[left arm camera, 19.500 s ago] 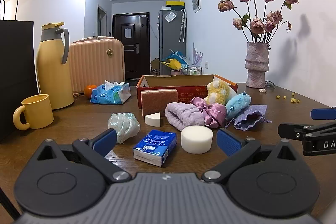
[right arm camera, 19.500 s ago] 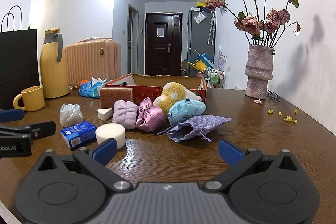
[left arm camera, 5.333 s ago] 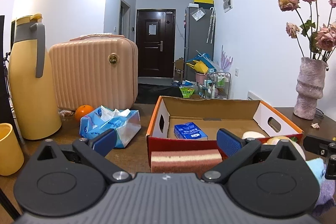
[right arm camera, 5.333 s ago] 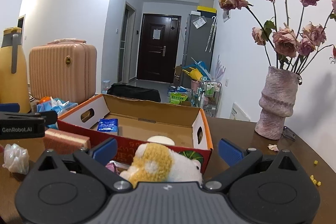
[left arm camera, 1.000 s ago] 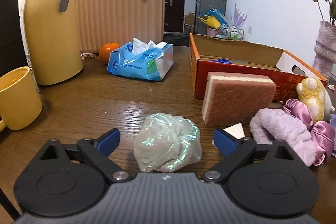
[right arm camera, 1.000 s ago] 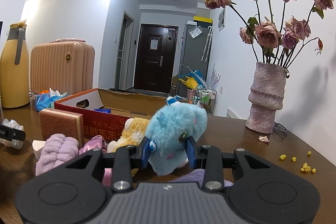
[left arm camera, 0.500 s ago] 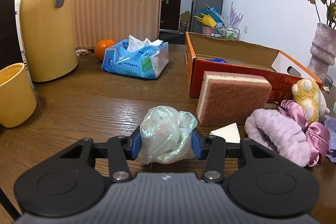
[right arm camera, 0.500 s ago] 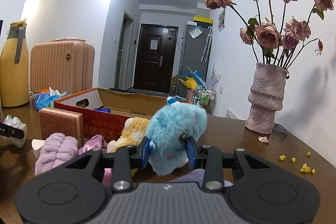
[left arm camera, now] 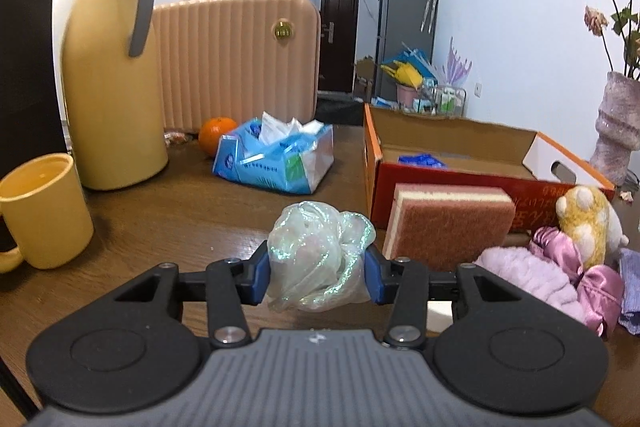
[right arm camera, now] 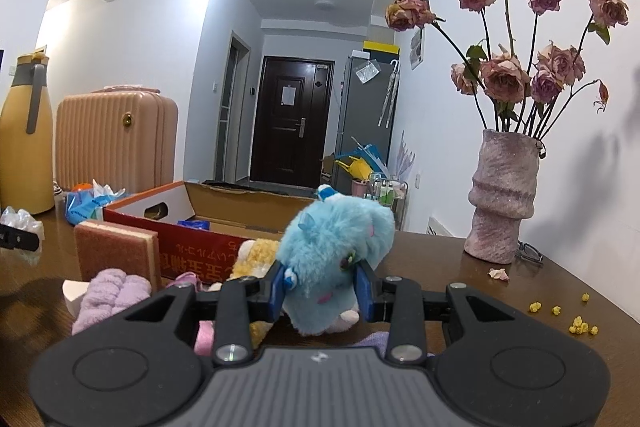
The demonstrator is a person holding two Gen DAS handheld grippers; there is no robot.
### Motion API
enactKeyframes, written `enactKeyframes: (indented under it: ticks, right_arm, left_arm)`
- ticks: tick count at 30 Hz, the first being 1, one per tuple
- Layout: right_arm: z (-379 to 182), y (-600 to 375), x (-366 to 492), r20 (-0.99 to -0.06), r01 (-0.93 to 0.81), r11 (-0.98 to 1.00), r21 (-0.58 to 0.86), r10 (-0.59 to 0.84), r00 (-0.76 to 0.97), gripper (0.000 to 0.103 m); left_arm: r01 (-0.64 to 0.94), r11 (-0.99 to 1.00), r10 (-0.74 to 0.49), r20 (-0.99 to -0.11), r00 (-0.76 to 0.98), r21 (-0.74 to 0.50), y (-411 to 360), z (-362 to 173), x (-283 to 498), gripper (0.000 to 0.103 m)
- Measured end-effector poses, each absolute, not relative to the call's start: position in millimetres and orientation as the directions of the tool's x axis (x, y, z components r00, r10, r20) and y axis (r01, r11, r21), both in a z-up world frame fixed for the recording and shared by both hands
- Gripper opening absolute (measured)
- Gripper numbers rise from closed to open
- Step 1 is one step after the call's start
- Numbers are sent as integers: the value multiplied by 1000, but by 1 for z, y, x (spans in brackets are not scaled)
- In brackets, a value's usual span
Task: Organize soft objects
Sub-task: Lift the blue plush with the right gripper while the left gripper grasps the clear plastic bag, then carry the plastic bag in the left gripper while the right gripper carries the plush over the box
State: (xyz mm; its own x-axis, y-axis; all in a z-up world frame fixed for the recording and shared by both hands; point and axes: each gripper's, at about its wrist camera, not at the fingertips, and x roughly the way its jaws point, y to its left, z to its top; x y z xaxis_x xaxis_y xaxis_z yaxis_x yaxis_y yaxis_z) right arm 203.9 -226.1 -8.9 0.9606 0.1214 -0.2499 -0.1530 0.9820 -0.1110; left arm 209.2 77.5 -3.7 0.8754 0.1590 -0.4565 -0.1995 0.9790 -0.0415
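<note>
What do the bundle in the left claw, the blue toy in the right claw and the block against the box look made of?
Bundle: thin crinkled film or sheer fabric, translucent with an iridescent sheen; which one is unclear.
Blue toy: plush, long fuzzy pile.
Block: sponge, pale foam layer edging a coarse reddish scouring face.

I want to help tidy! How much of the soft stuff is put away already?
A blue packet already lies in the box. The left gripper pinches a shiny bag, the right gripper a blue plush. The sponge, purple towel and yellow plush wait outside.
</note>
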Motion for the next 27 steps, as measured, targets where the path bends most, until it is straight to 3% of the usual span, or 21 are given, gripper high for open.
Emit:
enactKeyframes:
  ticks: [27]
  right_arm:
    - [10,-201,202,-153,-165,983,-84,151,977,35]
  left_arm:
    - [-183,978,143,-323,936,-98,34,28,202,46]
